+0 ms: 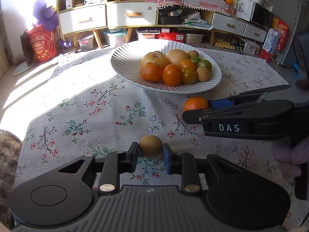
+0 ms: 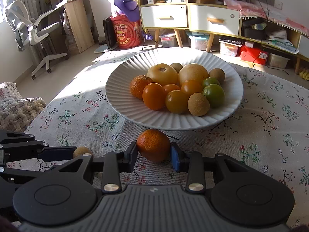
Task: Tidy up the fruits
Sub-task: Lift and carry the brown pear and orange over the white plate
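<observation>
A white ribbed plate (image 1: 127, 61) (image 2: 123, 89) on the floral tablecloth holds several fruits: pears, mandarins, orange and green tomatoes, and brown longans. My left gripper (image 1: 150, 154) is shut on a small brown longan (image 1: 150, 145) resting on the cloth; the longan also shows in the right wrist view (image 2: 82, 151). My right gripper (image 2: 154, 153) is shut on a mandarin (image 2: 153, 145) on the cloth just in front of the plate. The mandarin also shows in the left wrist view (image 1: 195, 103), with the right gripper's fingers (image 1: 218, 104) around it.
The floral tablecloth (image 1: 87, 116) covers the table. A quilted cushion (image 2: 17, 108) lies at the left edge. Beyond the table stand cabinets (image 1: 108, 17), a red tin (image 2: 126, 32) and an office chair (image 2: 32, 31).
</observation>
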Action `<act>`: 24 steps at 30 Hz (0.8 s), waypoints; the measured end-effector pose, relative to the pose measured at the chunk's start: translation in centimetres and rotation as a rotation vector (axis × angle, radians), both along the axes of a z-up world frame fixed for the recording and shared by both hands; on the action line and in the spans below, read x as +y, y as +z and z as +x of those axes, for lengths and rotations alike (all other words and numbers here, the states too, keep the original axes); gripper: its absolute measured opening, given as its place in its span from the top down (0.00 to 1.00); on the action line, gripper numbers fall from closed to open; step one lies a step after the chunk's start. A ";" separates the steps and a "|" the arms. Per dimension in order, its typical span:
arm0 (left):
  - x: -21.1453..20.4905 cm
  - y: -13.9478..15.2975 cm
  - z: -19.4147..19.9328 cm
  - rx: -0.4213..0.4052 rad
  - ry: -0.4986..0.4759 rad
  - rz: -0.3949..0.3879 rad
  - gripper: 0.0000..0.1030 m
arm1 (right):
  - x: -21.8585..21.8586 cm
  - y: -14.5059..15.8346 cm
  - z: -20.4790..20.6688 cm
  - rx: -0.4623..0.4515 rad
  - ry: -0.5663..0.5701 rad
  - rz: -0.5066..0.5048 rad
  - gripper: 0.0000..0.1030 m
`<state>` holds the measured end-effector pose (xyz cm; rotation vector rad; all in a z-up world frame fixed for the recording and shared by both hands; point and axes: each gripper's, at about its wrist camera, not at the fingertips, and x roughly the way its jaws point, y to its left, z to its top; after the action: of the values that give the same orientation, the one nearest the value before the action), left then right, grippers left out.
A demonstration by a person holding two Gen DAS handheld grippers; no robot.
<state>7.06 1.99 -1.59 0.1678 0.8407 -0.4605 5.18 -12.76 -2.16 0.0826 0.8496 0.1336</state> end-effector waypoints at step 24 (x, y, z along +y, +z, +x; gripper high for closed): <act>-2.1 3.9 2.6 -0.105 0.053 -0.101 0.88 | -2.0 4.6 0.5 -0.099 -0.021 0.035 0.68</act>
<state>9.66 -0.14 2.35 0.0762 0.7160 -0.4399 5.65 -14.79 2.43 0.1162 0.7476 0.1318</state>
